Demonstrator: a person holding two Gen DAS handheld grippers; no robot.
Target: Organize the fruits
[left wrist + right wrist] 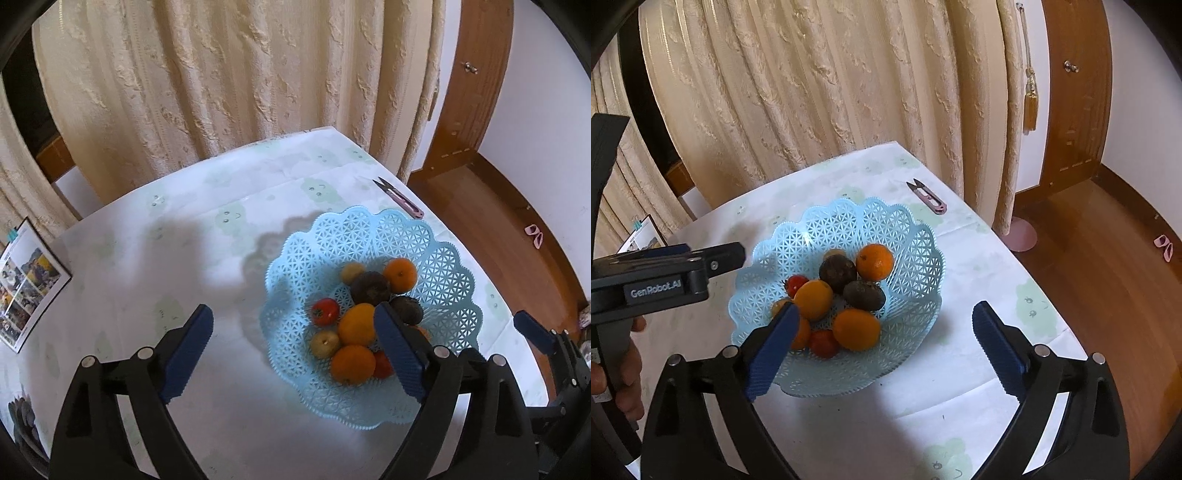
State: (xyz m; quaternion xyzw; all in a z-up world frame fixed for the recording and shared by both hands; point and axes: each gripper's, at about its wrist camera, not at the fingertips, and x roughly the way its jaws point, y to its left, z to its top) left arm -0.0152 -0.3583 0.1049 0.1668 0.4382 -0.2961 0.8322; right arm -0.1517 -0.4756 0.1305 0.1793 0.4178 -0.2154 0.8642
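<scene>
A light blue lattice basket [439, 258] [916, 251] stands on the white table and holds several fruits: oranges [400, 274] [874, 261], red tomatoes [325, 311] [796, 283], dark passion fruits [370, 287] [837, 272] and small yellow fruits [325, 343]. My left gripper [293, 334] is open and empty above the table, at the basket's left side. My right gripper [884, 334] is open and empty above the basket's near rim. The right gripper also shows at the right edge of the left wrist view [532, 328].
Pink thread snips [399, 197] [929, 195] lie at the table's far right edge. A photo calendar [26, 288] sits at the left edge. Cream curtains [229, 81] hang behind the table. Wooden floor [1108, 266] lies to the right.
</scene>
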